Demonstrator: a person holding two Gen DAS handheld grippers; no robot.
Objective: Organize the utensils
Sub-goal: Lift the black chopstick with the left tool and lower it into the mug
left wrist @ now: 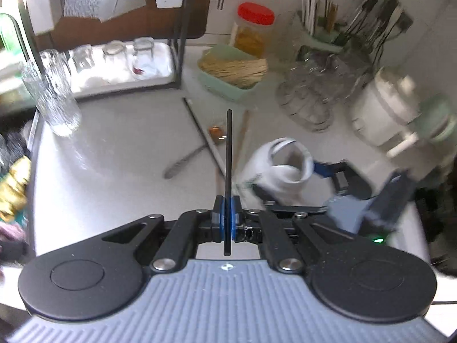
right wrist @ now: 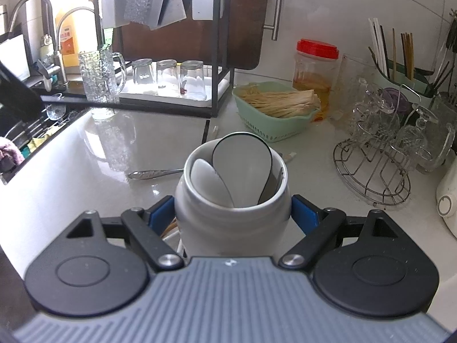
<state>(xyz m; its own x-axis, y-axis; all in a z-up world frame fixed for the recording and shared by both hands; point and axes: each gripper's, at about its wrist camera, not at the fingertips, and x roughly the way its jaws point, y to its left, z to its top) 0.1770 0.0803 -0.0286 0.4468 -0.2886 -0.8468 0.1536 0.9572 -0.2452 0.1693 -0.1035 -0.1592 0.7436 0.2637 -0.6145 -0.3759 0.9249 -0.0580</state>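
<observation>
**K:** Left gripper (left wrist: 227, 217) is clamping the black chopstick (left wrist: 228, 154) between its blue pads, jaws nearly closed. We're carrying it clear of the countertop (left wrist: 114, 154), long axis running straight out along the fingers, far tip pointing toward the back edge where the green basket (left wrist: 228, 85) is sitting.

**M:** Right gripper (right wrist: 232, 217)?

**K:** Spread wide around the white jar (right wrist: 232, 205), pads pressing both sides. We're holding it upright near the front edge, mouth facing up, white spoons (right wrist: 242, 165) already standing in it.

**M:** So the jar is lying which way from the stick?

**K:** Off to the right of the left gripper and close by, in the left wrist view. Left hand is the one doing the travelling; right is just steadying. We're judging the stick needs tipping near vertical and swinging right over the mouth.

**M:** Leftovers?

**K:** Metal spoon (right wrist: 155, 173) and a few more chopsticks (left wrist: 205, 131) are lying flat mid-countertop, handles crossing. Blurry, so we're not counting them.
</observation>
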